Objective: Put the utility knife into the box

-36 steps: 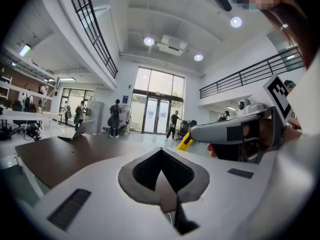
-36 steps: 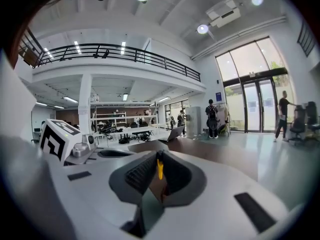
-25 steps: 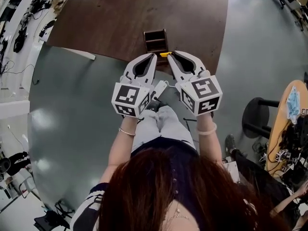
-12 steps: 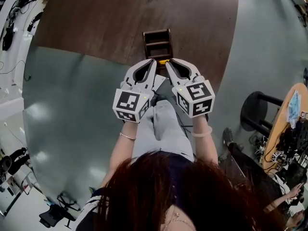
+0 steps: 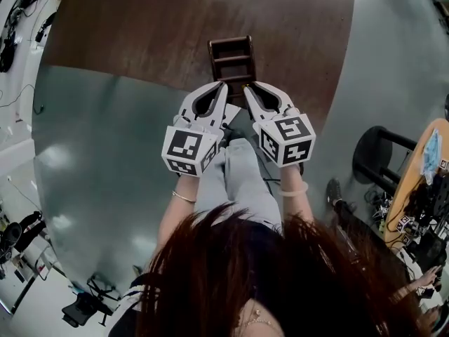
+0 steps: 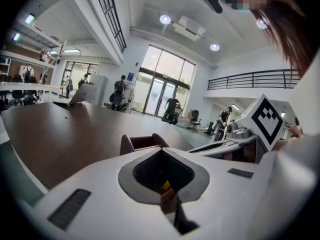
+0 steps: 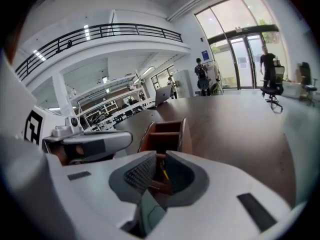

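Observation:
A dark wooden box [image 5: 231, 58] with open compartments stands on the brown table [image 5: 140, 34], near its front edge. My left gripper [image 5: 223, 85] and right gripper [image 5: 247, 88] sit side by side just short of the box, tips almost touching its near wall. Both look shut, with nothing seen clamped. The utility knife is hidden in the head view. Only a yellow sliver of the knife [image 6: 165, 185] shows through the left gripper's [image 6: 162, 151] hollow, and a thin yellow line of the knife [image 7: 163, 173] through the right gripper's [image 7: 160, 155]. The box [image 6: 142, 143] [image 7: 167, 134] lies straight ahead of each.
The table edge runs under the grippers, with grey floor [image 5: 105, 153] and the person's legs below. A black stool [image 5: 379, 163] and a round wooden table [image 5: 421, 174] stand at the right. A laptop [image 6: 80, 95] sits far back on the table. People walk in the distance.
Both grippers have edged up toward the box. The yellow knife that showed between their tips is now covered by the right gripper's tip.

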Available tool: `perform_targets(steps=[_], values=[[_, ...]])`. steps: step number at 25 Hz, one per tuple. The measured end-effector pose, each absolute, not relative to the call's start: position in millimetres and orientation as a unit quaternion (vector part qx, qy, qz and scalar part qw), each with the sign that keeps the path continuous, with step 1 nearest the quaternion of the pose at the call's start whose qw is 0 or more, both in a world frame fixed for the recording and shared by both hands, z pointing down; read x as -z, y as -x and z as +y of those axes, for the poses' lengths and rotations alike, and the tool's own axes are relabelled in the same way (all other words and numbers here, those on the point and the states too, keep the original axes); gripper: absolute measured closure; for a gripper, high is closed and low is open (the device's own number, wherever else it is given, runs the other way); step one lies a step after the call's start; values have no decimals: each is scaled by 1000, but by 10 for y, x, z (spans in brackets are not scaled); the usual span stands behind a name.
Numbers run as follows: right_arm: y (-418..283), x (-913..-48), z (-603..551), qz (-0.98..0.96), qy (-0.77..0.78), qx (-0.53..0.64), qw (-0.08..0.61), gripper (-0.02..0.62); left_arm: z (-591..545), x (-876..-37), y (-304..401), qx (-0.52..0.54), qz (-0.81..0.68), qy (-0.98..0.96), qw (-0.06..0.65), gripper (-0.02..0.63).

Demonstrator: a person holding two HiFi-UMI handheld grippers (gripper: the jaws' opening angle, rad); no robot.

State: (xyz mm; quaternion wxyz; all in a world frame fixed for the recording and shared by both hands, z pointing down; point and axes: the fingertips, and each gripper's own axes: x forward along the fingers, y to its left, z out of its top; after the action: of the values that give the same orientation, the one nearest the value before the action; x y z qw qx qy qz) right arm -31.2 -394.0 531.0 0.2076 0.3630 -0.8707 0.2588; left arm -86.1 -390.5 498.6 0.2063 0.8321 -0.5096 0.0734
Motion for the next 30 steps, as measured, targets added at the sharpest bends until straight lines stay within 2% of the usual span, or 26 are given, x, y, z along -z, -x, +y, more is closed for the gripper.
perform_targets(steps=[11, 16, 20, 30], values=[[-16, -4334, -4061, -882, -412, -197, 116, 546, -3783, -4495, 873, -57, -508, -842, 173, 614], [29, -3784, -4021, -897, -409, -149, 81, 578, -3768, -4069, 874, -40, -505, -851, 140, 614], [77, -3443, -3948, -905, -404, -117, 60, 580, -3767, -3755, 871, -27, -502, -857, 113, 614], [163, -3133, -3684, -913, -397, -78, 52, 580, -3682, -3342, 740, -16, -489, -869, 70, 614]])
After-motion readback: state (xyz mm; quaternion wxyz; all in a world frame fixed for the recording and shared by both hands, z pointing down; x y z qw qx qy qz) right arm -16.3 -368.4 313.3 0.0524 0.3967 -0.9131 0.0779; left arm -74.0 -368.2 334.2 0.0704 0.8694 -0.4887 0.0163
